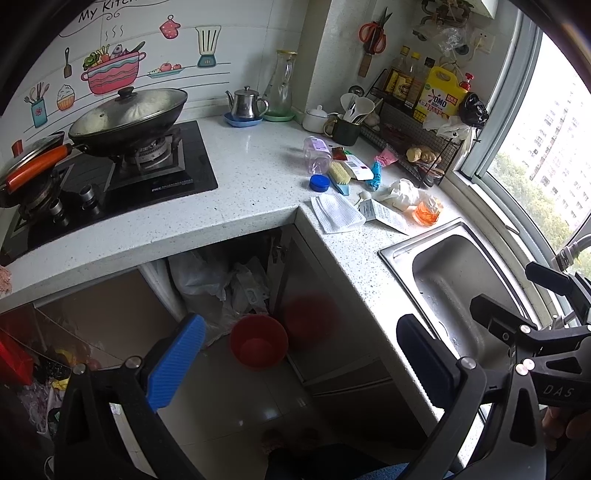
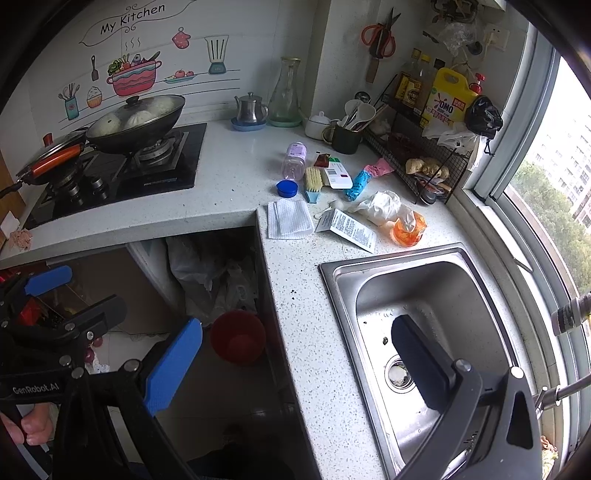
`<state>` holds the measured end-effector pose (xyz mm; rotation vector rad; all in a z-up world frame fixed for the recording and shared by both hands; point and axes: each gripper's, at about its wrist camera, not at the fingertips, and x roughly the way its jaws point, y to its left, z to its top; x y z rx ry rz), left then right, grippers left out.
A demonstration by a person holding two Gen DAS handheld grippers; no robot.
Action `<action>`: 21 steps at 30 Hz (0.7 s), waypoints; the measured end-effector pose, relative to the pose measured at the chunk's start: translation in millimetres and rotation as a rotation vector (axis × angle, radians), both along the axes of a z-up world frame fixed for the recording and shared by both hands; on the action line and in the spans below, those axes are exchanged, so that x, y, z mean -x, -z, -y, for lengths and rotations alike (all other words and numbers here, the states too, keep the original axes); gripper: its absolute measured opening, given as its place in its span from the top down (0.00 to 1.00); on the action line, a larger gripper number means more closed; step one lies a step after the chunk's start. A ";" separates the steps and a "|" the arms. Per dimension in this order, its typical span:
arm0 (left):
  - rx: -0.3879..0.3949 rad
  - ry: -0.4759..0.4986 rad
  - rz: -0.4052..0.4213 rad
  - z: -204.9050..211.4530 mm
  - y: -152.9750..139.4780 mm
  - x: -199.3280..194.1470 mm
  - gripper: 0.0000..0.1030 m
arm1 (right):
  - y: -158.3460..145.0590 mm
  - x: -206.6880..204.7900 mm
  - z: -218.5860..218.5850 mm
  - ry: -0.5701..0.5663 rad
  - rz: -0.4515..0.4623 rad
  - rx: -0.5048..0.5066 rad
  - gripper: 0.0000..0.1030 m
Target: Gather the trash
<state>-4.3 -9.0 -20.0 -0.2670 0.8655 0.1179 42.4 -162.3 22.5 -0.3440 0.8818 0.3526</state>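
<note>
I hold both hand-held grippers, left point(image 1: 301, 363) and right point(image 2: 295, 363), wide open and empty; "OMO" marks the yellow jug point(image 2: 448, 98) above the speckled bench point(image 2: 229, 184).

Place: a home kitchen, lived-in and cluttered.
Cooking: ahead and to the left, a gas hob point(image 1: 110, 177) carrying a lidded wok point(image 1: 129, 114).
Wall: behind the hob, a "My Kitchen" sticker point(image 2: 133, 18) with cartoon pots.
Washing up: low and to the right, a steel sink point(image 2: 424, 317) set in the speckled countertop point(image 2: 236, 173).
Stores: far right corner, a wire rack point(image 1: 413, 147) of sauce bottles below hanging scissors point(image 1: 373, 33).
Outlook: a window point(image 2: 546, 177) on the right, facing apartment blocks.
</note>
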 end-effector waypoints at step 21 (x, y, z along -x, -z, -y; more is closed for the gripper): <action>-0.051 0.070 0.023 -1.7 -21.1 -27.4 0.00 | -11.8 -17.2 6.1 0.038 0.024 -0.030 0.00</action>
